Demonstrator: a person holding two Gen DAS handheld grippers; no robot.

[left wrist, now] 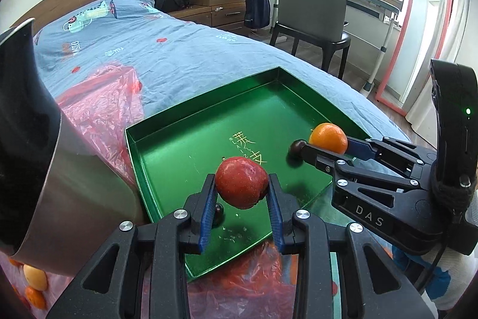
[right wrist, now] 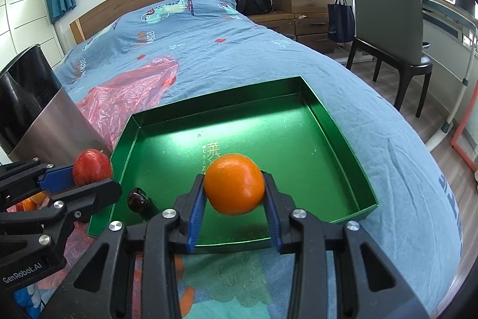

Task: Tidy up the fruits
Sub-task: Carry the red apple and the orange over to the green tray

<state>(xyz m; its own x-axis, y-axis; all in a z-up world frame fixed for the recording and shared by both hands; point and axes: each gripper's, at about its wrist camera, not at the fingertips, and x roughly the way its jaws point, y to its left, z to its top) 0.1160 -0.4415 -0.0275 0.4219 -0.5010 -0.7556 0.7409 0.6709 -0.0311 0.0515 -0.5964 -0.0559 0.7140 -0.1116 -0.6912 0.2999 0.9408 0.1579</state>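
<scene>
Both fruits are in the carry-and-place step: the left hand-held gripper (left wrist: 241, 187) is clamped on a red apple (left wrist: 241, 182) low in the frame's centre, and the right hand-held gripper (right wrist: 234, 188) is clamped on an orange (right wrist: 234, 184), both held above the green tray (right wrist: 334, 121) on the bed (right wrist: 239, 56). The tray holds only small dark fruits, one (right wrist: 136, 199) near its lower-left corner. Next, I judge, each fruit must be lowered onto bare tray floor and released clear of those.
</scene>
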